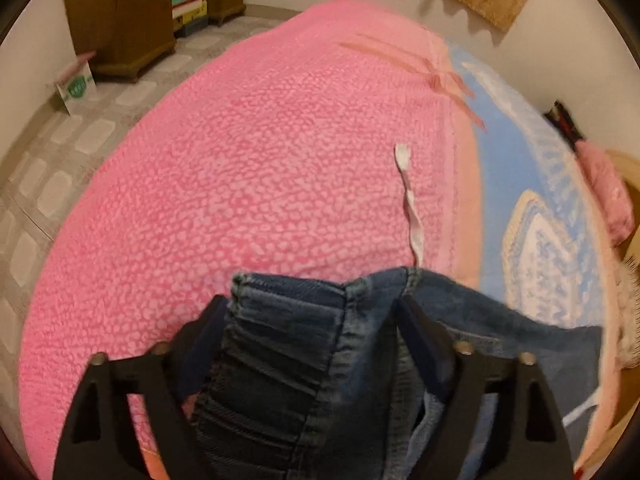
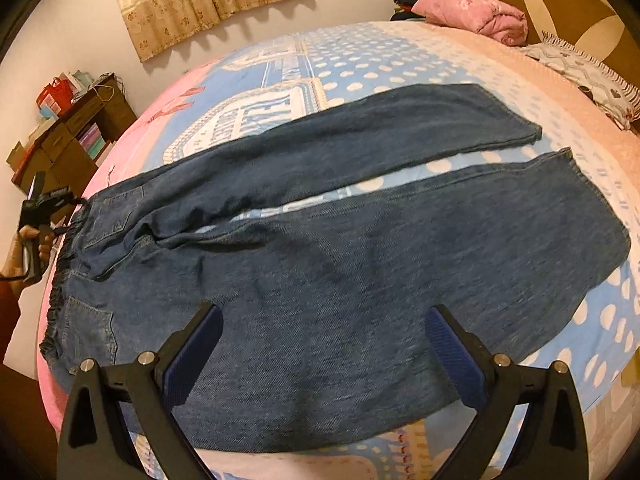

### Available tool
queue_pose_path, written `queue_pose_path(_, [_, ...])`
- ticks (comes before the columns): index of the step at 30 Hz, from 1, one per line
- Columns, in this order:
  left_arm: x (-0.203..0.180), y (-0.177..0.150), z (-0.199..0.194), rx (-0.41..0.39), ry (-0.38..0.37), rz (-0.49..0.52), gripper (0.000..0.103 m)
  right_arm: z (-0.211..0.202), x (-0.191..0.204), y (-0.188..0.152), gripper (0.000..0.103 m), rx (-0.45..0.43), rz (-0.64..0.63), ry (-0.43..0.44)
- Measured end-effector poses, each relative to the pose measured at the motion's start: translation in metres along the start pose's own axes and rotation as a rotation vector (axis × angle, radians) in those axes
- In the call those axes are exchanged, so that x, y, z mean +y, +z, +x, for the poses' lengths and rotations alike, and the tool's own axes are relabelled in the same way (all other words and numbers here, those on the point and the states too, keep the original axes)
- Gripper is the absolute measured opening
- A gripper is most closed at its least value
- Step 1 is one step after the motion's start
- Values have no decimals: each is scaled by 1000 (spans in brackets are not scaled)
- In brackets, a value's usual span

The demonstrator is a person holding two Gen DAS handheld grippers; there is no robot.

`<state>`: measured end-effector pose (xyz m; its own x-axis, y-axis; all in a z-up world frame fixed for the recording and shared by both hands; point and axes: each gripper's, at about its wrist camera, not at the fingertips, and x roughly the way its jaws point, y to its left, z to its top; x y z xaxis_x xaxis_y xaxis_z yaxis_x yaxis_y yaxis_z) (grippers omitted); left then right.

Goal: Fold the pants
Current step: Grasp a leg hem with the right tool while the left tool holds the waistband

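Dark blue denim pants (image 2: 340, 264) lie flat on the bed, waistband at the left, both legs stretched to the right with a narrow gap between them. My right gripper (image 2: 322, 326) is open and hovers over the near leg, touching nothing that I can see. In the left wrist view my left gripper (image 1: 312, 308) is open, its jaws standing on either side of the gathered elastic waistband (image 1: 288, 312). A white drawstring (image 1: 410, 204) trails from the waistband onto the pink blanket. The left gripper also shows in the right wrist view (image 2: 74, 204), at the waistband's far end.
The bed carries a pink blanket (image 1: 240, 168) and a blue dotted sheet (image 2: 400, 68). A folded pink quilt (image 2: 480, 16) and a patterned pillow (image 2: 588, 76) lie by the headboard. A wooden cabinet (image 1: 120, 20) stands on the tiled floor beyond the bed.
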<state>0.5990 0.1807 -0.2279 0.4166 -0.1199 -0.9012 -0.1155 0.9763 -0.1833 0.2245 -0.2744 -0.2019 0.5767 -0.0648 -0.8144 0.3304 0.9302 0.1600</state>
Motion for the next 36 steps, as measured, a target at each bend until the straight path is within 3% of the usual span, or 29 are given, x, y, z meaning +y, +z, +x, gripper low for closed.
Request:
queue_pose_path(2, [-4,-3,1,-10,29,49,63,1,0,0,102,-1,-9,2])
queue_pose_path(4, [-2,-5,-4,-24,-32,59,51,0,-6,5,98,-9,1,18])
queue_pose_path(6, [2,-6,-12,-36,-97,31,49,0,-22,18,76,-16,20,30])
queue_pose_path(8, [-1,-9,-18,-66,-94,35,49,0,-44,39,70,-30,40,14])
queue_pose_path(11, [-6,-13,-22,-102,-60,34,49,-2,-77,76,69,-78,44,-36])
queue_pose_path(15, [0,-17,-17,-123,-42,-36,49,15,-140,156,69,-118,91,-60])
queue_pose_path(18, [3,-21,-12,-130,-32,-88,50,53,-200,223,70,-97,218,-40])
queue_pose_path(22, [-5,-22,-7,-135,28,-66,55,112,-261,286,70,-47,331,-73])
queue_pose_path(26, [-11,-20,-3,-139,75,-58,59,165,-301,317,70,-12,412,-132])
queue_pose_path(29, [-14,-19,1,-153,95,-64,66,197,-319,330,70,1,460,-103])
queue_pose_path(34, [-26,-17,11,-171,152,-15,72,245,-325,345,71,83,396,-125])
queue_pose_path(36, [-27,-17,12,-172,161,-18,72,248,-318,351,69,71,322,-128])
